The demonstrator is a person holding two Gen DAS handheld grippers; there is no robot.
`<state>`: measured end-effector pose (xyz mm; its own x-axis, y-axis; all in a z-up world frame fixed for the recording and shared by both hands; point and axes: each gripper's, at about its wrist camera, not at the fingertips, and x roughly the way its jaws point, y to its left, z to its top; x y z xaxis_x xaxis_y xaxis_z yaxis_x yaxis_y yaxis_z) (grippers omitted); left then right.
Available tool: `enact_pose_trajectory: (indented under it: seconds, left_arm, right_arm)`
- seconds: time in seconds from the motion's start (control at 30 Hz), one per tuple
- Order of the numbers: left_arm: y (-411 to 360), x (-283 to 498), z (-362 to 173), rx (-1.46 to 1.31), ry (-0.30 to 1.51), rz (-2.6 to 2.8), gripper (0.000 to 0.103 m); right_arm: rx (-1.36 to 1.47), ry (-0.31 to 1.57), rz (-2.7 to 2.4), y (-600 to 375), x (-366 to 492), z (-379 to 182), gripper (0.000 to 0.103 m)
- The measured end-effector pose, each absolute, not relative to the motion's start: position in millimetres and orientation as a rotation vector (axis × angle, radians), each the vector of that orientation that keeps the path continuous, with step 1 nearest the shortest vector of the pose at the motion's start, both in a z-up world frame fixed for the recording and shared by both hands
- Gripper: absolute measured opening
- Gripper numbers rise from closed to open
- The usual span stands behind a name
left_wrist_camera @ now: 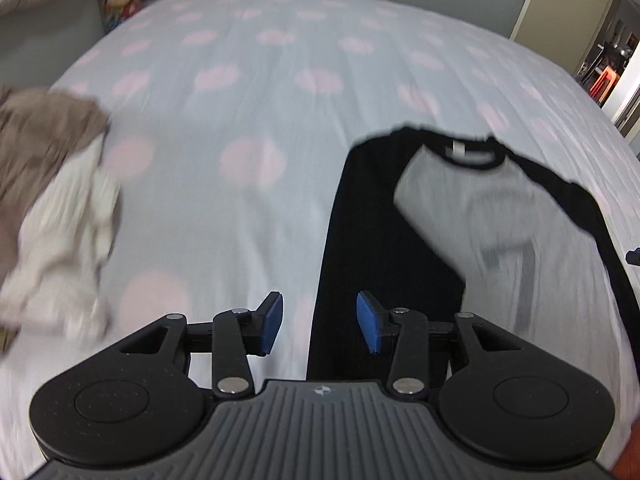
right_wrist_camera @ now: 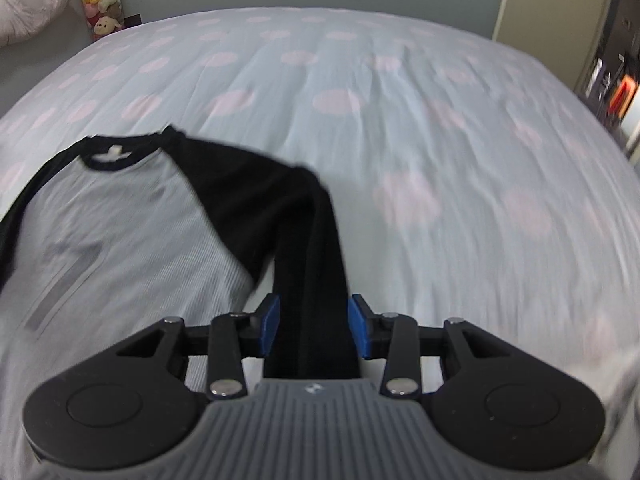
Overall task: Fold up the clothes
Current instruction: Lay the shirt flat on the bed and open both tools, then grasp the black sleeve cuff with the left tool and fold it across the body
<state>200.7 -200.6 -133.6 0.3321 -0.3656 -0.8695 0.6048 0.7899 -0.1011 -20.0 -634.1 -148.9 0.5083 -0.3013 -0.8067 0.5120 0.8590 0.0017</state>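
Note:
A grey shirt with black raglan sleeves (left_wrist_camera: pixel 480 216) lies flat on the bed, collar away from me. In the left wrist view my left gripper (left_wrist_camera: pixel 320 322) is open above the bed, with the shirt's left black sleeve (left_wrist_camera: pixel 360 232) running down beside its right finger. In the right wrist view the shirt (right_wrist_camera: pixel 120 224) lies at the left and its other black sleeve (right_wrist_camera: pixel 312 264) runs down between the open jaws of my right gripper (right_wrist_camera: pixel 314 326). Neither gripper pinches the cloth.
The bed has a pale blue sheet with pink dots (left_wrist_camera: pixel 256 92). A heap of brown and white clothes (left_wrist_camera: pixel 52 208) lies at its left edge. Plush toys (right_wrist_camera: pixel 100 4) stand by the far wall. A doorway (left_wrist_camera: pixel 612 64) is at the right.

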Motion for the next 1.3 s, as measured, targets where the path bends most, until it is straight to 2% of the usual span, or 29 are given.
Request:
enact_pose_trajectory:
  seconds: [0.13,0.23,0.4,0.47,0.53,0.67,0.73,0.83,0.9,0.97,1.3]
  left_arm:
    - [-176,174,-139,0.243,1.131,-0.631,0.04]
    - [-164,155,-146,0.254,1.184,-0.612,0.045]
    - [-152,135,-160,0.273,1.238,-0.555,0.046]
    - [-150,132,-167,0.27,1.261,-0.533,0.046]
    - [-151,129,-173,0.277,1.281,-0.517,0.046]
    - [-161,124,-184,0.32,1.304,-0.501,0.046]
    - [-163,125,-188,0.307,1.314,-0.493,0.044]
    - [-161,126,-191,0.27,1.323,-0.481,0.034]
    - [-161,124,-190,0.255,1.307,-0.494,0.015]
    - [-160,121,-188,0.237,1.284,-0.525,0.006]
    - [-113,132,-137,0.025,1.05,-0.466,0.005]
  right_arm:
    - [0.29,0.938,-0.487,-615,-49,-148,0.044]
    - [0.299,0.952,-0.487,-607,-69,-149,0.044]
    - [0.298,0.973,-0.498,-598,-98,-152,0.049]
    - [0.332,0.947,-0.503,-600,-106,-149,0.049]
    - [0.367,0.919,-0.508,-602,-112,-146,0.054]
    - [0.385,0.858,-0.527,-600,-118,-145,0.054]
    - [0.382,0.841,-0.511,-597,-119,-143,0.054]
    - [0.377,0.831,-0.506,-597,-120,-141,0.054]
    - [0.377,0.831,-0.511,-597,-120,-140,0.054]
    - [0.369,0.847,-0.523,-597,-117,-141,0.054]
    - [0.194,0.956,-0.538,-578,-98,-150,0.054]
